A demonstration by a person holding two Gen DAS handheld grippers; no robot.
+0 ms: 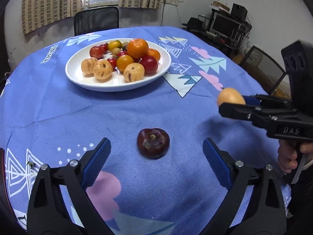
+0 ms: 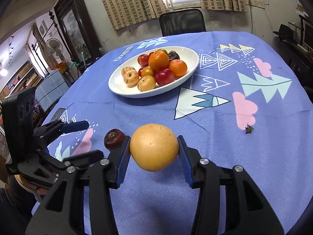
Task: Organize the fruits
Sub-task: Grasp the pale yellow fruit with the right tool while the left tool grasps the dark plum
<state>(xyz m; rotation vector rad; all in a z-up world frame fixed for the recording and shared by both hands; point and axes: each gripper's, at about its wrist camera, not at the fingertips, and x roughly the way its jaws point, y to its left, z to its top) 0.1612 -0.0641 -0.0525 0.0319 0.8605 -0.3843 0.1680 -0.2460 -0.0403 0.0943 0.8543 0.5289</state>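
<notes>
A dark purple fruit [image 1: 153, 145] lies on the blue tablecloth, just ahead of my open left gripper [image 1: 156, 150], between its blue-padded fingers but not touched. The same dark purple fruit [image 2: 114, 138] shows left of my right gripper [image 2: 154, 146], which is shut on a round yellow-orange fruit [image 2: 154, 146] held above the cloth. From the left wrist view that yellow-orange fruit [image 1: 230, 97] hangs at the right in the right gripper [image 1: 231, 102]. A white plate [image 1: 78, 76] at the far middle holds several oranges, red plums and pale speckled fruits. The white plate [image 2: 117, 87] also shows ahead of the right gripper.
A black chair [image 1: 96, 20] stands behind the table. A small green stem scrap [image 2: 248, 129] lies on the cloth at the right. A desk with a monitor [image 1: 225, 26] is at the far right. A person's hand [image 1: 289, 156] grips the right tool.
</notes>
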